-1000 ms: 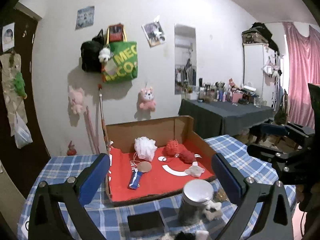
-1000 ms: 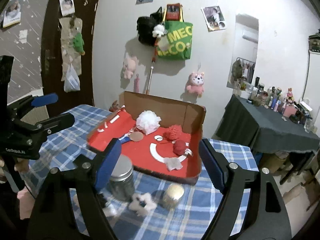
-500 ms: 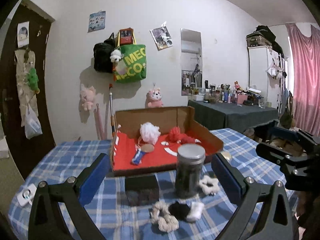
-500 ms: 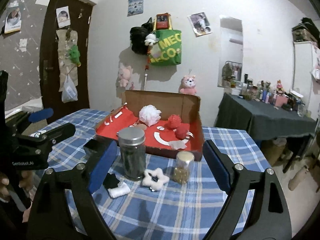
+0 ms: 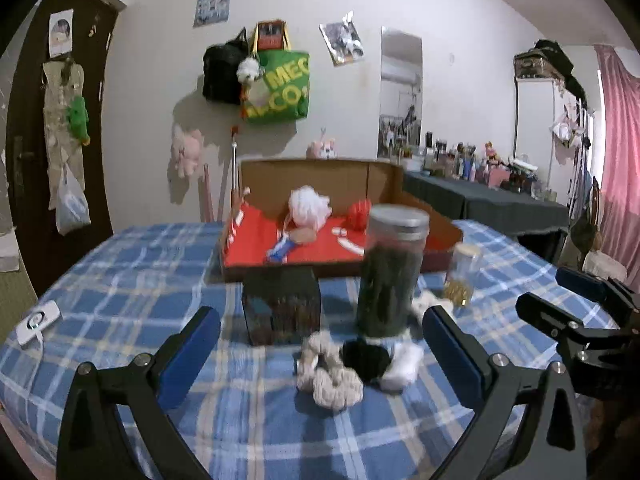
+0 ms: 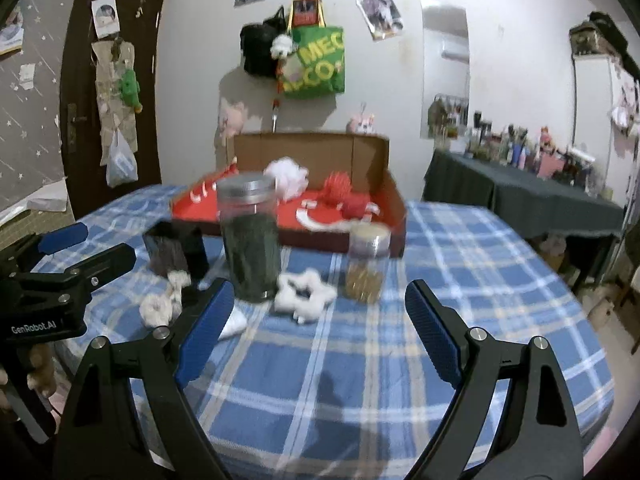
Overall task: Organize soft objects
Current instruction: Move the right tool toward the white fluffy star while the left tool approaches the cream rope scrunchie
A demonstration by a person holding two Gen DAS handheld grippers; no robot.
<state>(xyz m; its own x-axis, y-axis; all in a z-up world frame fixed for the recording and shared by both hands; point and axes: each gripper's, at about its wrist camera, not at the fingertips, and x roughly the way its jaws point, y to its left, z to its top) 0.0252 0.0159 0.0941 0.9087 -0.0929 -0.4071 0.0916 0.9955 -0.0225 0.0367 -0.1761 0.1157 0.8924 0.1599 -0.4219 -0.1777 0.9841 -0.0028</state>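
Two grippers hover low over the checked cloth (image 5: 132,280), both with jaws spread wide and nothing between them. The left gripper (image 5: 320,344) faces a small heap of soft things just ahead: a cream scrunchie (image 5: 332,376), a black one (image 5: 366,356) touching it, and a white piece (image 5: 402,366) at the right end. The right gripper (image 6: 318,316) looks toward a white star-shaped scrunchie (image 6: 305,294) lying between the tall jar (image 6: 250,236) and the small jar (image 6: 366,262).

The likely step is a first pick for the box (image 5: 320,240) behind. I would take the cream scrunchie alone, coming down on its outer loop, away from the black one, so the neighbours do not lift with it. The tall jar stands close behind the heap, so a low, level approach seems safer than a reach from above.

The scrunchies look ribbed, puffy and limp; they should squash under the pads and sag when lifted. The jars are hard and smooth, the tall one metal-lidded. The box is plain card outside, red within, already holding a white mesh puff (image 5: 309,204) and red yarn (image 5: 358,212).
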